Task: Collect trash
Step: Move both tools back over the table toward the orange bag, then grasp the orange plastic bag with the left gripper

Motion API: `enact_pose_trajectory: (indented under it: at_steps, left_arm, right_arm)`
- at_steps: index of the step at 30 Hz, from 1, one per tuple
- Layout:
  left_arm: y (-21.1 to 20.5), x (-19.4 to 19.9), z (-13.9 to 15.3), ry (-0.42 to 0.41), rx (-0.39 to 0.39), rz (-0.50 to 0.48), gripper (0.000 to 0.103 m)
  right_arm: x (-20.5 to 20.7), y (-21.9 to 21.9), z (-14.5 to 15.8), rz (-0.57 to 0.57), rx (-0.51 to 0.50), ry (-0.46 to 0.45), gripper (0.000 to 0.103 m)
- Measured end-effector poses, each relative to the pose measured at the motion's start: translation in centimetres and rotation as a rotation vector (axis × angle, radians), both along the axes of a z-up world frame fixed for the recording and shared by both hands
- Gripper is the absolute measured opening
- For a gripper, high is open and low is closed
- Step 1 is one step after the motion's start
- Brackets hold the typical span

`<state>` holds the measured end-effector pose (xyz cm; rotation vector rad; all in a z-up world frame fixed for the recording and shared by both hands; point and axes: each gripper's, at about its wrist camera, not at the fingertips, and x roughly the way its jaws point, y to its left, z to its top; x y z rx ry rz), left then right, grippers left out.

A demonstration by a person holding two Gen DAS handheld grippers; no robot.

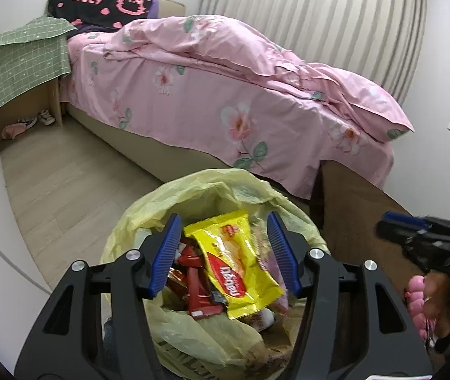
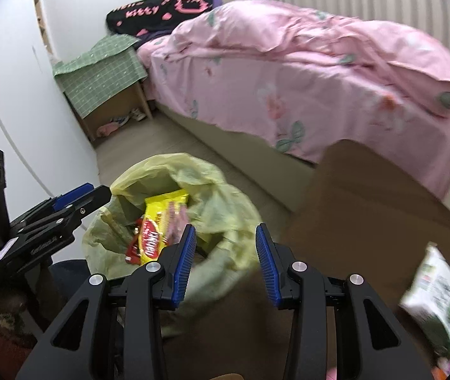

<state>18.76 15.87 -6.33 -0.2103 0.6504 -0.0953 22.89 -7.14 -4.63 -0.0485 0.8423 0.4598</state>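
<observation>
Nearest on the right, a white-and-green snack packet (image 2: pixel 437 300) is lying on the brown tabletop (image 2: pixel 367 190), just right of the right hand-held gripper (image 2: pixel 225 262), whose blue pads are standing spread apart with nothing between them. By my judgement this packet is the next piece of trash: it is sitting to the near right of that gripper, its long axis running near-to-far with a slight tilt, and the right hand-held gripper is clearly the nearer of the two. Reaching it looks like a short swing rightward.

To the left, the left hand-held gripper (image 1: pixel 225 253) is hovering directly above the yellow-green trash bag (image 1: pixel 193 190), its fingers (image 1: pixel 167 253) also standing wide with nothing pinched. Below them, inside the bag's gaping mouth, a yellow snack wrapper (image 1: pixel 237 269) is lying on top, long axis near-to-far, with red wrappers (image 1: pixel 196 281) beside and partly under it on the left. Other crumpled scraps are showing lower down, too blurred to name.

Farther off, the bed (image 1: pixel 193 95) with its pink floral duvet is stretching across the room, and a small bedside stand draped in green checked cloth (image 1: pixel 25 53) is standing at the far left against the wall.
</observation>
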Motion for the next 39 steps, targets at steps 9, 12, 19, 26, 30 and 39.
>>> enact_pose_trajectory:
  at_steps: [9, 12, 19, 26, 30, 39]
  left_arm:
    - [-5.3, -2.1, 1.3, 0.021, -0.088, -0.199, 0.055]
    - [-9.0, -2.9, 2.1, 0.009, -0.081, -0.293, 0.058]
    - [-19.4, -4.7, 2.5, 0.059, -0.064, -0.543, 0.06]
    - [-28.3, -7.3, 1.3, 0.089, 0.034, -0.701, 0.06]
    - [-32.4, -7.7, 0.6, 0.097, 0.088, -0.747, 0.06]
    - [-36.3, -6.5, -2.4, 0.234, 0.139, -0.727, 0.018]
  right_arm:
    - [-8.2, -11.3, 3.7, -0.184, -0.087, -0.146, 0.039]
    - [-11.5, -15.6, 3.9, -0.243, -0.117, -0.166, 0.041]
    - [-18.0, -22.9, 2.0, -0.363, -0.153, -0.152, 0.049]
    - [-21.9, -26.9, -1.0, -0.391, -0.144, -0.109, 0.054]
    - [-23.0, -28.0, -2.1, -0.421, -0.139, -0.11, 0.054]
    - [-25.2, -29.8, -3.7, -0.472, -0.083, -0.091, 0.054]
